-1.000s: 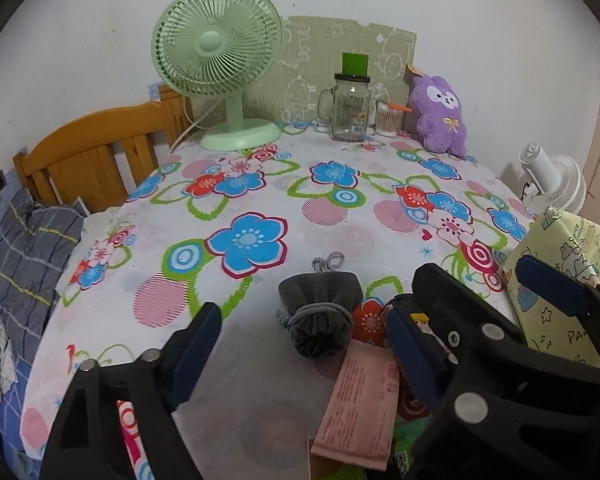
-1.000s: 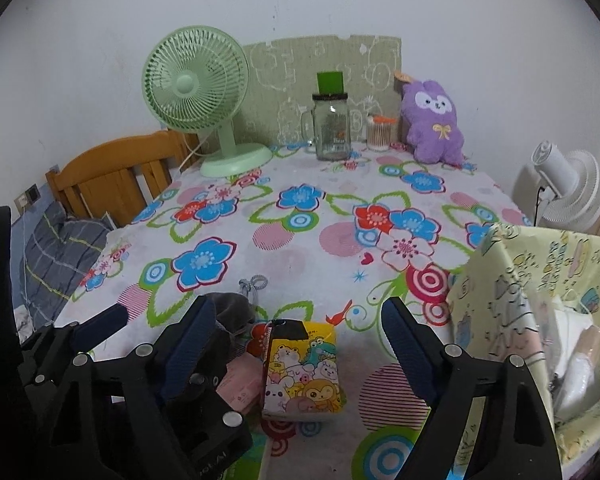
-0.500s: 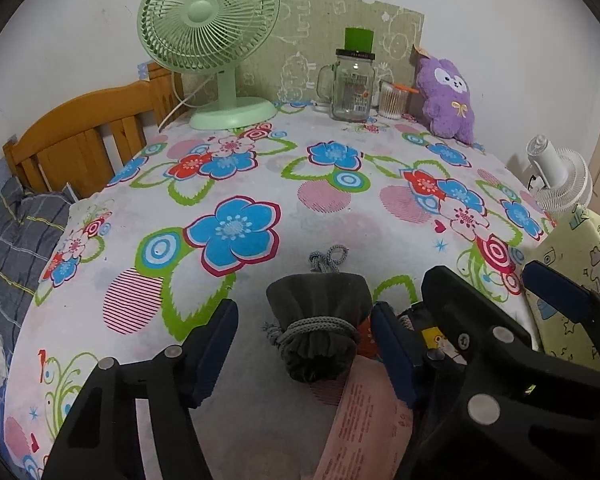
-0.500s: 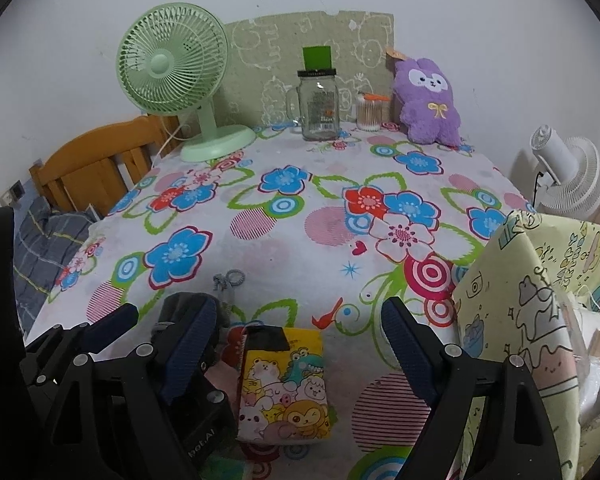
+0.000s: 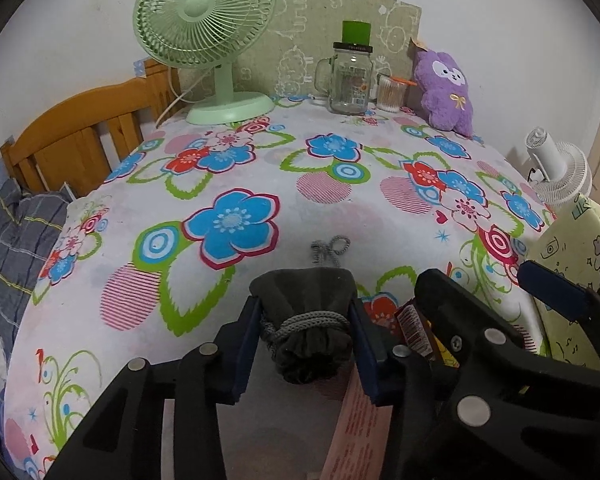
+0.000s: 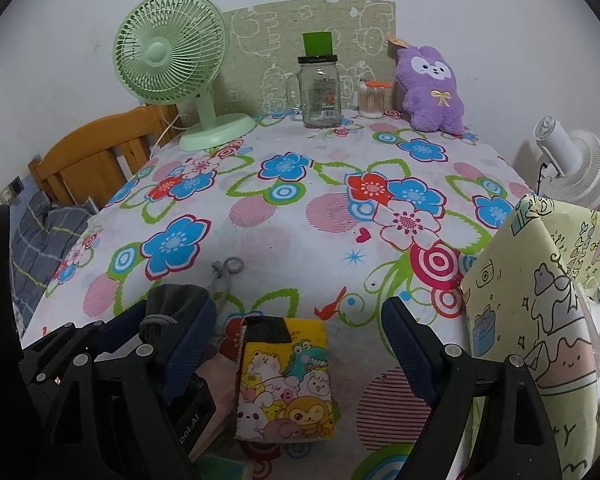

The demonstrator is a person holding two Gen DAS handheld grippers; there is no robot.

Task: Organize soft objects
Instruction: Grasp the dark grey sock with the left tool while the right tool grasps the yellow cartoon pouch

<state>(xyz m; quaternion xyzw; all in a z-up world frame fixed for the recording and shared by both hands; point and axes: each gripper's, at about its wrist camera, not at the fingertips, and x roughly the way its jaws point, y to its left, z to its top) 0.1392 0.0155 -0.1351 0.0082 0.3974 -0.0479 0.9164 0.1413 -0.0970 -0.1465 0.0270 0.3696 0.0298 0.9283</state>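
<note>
Left gripper (image 5: 305, 334) clamps the grey drawstring pouch (image 5: 306, 320); right gripper (image 6: 296, 340) spread wide.
Pouch's long axis runs along the fingers, its cord (image 5: 330, 249) trailing ahead.

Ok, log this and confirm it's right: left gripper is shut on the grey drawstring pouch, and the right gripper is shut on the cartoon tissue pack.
One part is wrong. The left gripper is shut on the grey drawstring pouch, as the left wrist view shows. But the right gripper is open: in the right wrist view its fingers stand wide apart, with the cartoon tissue pack lying untouched on the tablecloth between them.
</note>
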